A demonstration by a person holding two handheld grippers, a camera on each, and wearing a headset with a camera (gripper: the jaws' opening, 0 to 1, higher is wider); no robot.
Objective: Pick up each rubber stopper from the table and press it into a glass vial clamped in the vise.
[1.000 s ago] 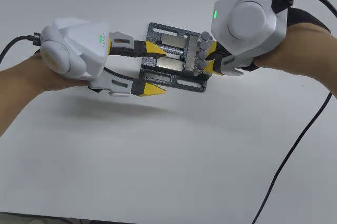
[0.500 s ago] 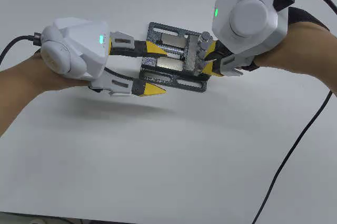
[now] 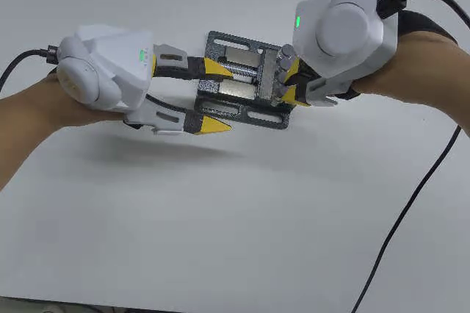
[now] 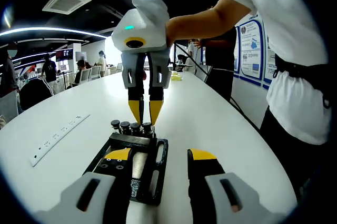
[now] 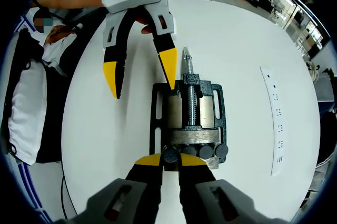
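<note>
A dark metal vise (image 3: 236, 79) (image 5: 190, 109) (image 4: 138, 162) lies on the white table and clamps a row of several glass vials (image 3: 282, 72) (image 4: 130, 127), each capped with a grey rubber stopper (image 5: 169, 155). My right gripper (image 3: 288, 82) (image 5: 171, 162) (image 4: 145, 113) reaches the row from the right, its yellow-tipped jaws drawn narrow around the end stopper. The left gripper (image 3: 214, 97) (image 4: 160, 155) (image 5: 141, 74) stays open at the vise's screw end, one jaw over the vise base, the other over bare table, holding nothing.
A long white ruler (image 4: 57, 138) (image 5: 277, 124) lies on the table beyond the vise. A black cable (image 3: 411, 203) trails from the right gripper across the table. Further back in the room there are people and chairs (image 4: 31, 84).
The right gripper has edged slightly left and closer onto the vial row. The left gripper and the vise have held still.
</note>
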